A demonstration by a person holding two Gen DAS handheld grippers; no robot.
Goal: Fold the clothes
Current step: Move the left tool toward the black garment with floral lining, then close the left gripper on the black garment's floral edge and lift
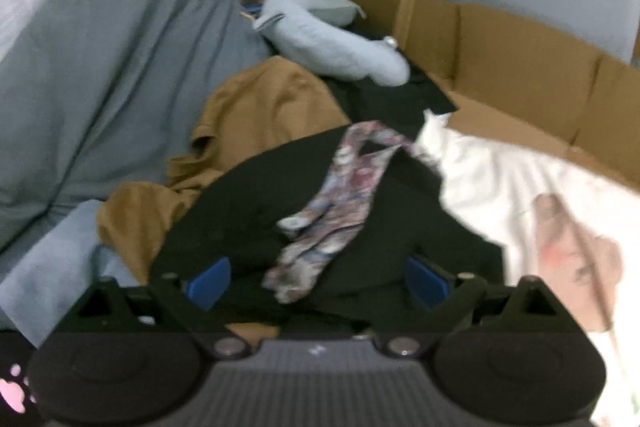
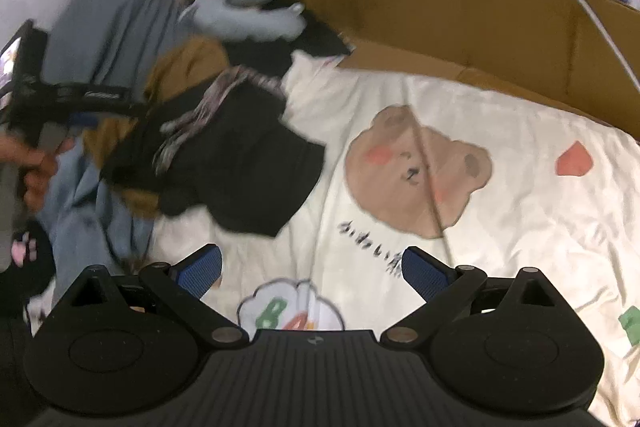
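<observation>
Left wrist view: left tongs [image 1: 318,283] hanging wide open over black garment [image 1: 248,211], holding nothing. Patterned strip [image 1: 340,187] lying on it, running away up-right. Brown garment [image 1: 256,115] sitting behind.

Right wrist view: right tongs [image 2: 312,269] hanging wide open over white bear sheet [image 2: 500,227], holding nothing. Clothes pile lying up-left, nearer left tongs.
</observation>
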